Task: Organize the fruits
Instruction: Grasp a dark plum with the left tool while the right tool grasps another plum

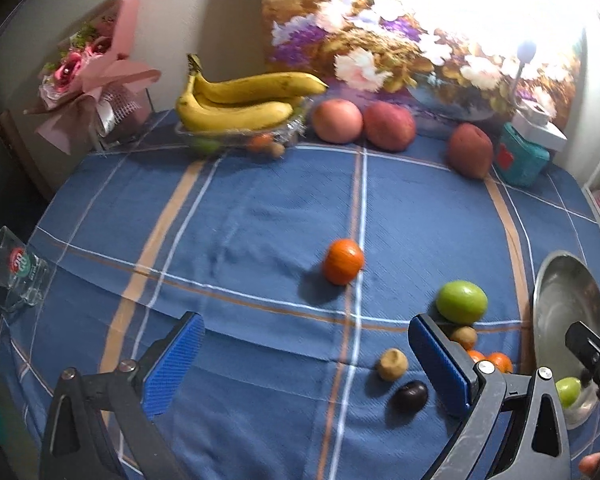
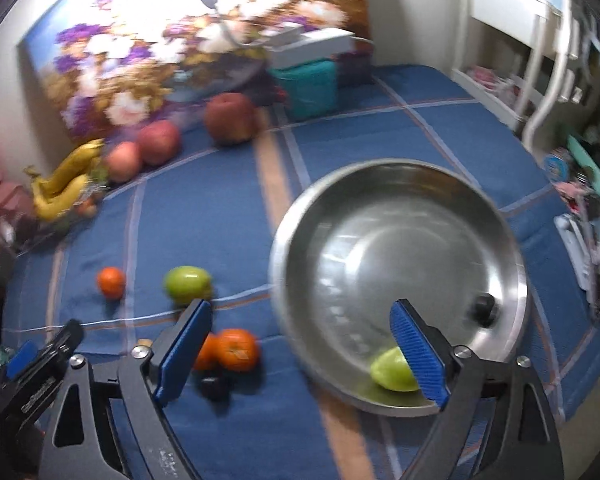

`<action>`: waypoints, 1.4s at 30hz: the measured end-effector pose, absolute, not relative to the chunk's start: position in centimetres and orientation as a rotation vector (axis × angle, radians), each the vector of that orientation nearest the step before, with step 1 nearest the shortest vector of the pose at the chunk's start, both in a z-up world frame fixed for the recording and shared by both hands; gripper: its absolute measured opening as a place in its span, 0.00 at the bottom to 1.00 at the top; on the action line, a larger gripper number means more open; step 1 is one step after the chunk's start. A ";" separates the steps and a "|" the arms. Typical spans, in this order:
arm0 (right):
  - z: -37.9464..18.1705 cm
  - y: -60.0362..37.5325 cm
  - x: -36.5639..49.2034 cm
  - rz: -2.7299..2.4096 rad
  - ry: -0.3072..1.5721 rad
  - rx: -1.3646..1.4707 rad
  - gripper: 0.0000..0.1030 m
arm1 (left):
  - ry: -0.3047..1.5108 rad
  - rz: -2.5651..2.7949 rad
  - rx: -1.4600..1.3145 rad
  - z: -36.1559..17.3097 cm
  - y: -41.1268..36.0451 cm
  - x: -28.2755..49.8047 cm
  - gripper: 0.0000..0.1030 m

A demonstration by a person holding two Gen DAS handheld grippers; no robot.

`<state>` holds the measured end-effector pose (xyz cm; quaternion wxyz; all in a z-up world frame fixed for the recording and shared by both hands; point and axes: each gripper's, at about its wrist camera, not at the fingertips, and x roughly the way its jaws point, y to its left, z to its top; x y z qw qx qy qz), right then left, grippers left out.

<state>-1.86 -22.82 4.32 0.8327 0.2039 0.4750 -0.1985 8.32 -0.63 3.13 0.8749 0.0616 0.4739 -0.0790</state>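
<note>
While both grippers hang over the blue checked tablecloth [image 1: 260, 208] with nothing in them, the job looks part done: the steel bowl [image 2: 400, 184] already has a green fruit [image 2: 392, 370] and a small dark fruit [image 2: 485, 309] in it, loose fruit remains on the cloth. Left gripper [image 1: 306, 360] spread wide, blue pads bare, nothing between them; right gripper [image 2: 300, 352] also wide open and bare, one finger over the bowl rim, the other over the cloth. Loose items in the left view: orange tangerine [image 1: 343, 261] alone mid-table, green apple-like fruit [image 1: 462, 301] near the bowl, a brown fruit [image 1: 392, 364] and a dark plum-like fruit [image 1: 410, 396] just beside the left gripper's right finger, two more tangerines [image 2: 236, 350] close together by the right gripper's left finger. Judged step: between picks, choosing the next fruit. Next move probably calls for dropping over one of the small pieces nearest the fingers and closing gently, since round fruit can roll. Room: centre of the cloth is open, good for approach; back edge is crowded with bananas [image 1: 240, 104] on a clear dish, red apples [image 1: 364, 122], a teal box [image 1: 522, 160]. A glass mug [image 1: 16, 272] sits at the left table edge, worth avoiding. Bowl sits near the right edge; frames are motion-blurred, so fine contact can't be read.
</note>
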 end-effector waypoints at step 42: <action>-3.3 -16.7 1.0 -0.181 1.320 0.437 0.58 | 1.435 -0.493 -0.147 -4.7 -3.7 8.5 0.43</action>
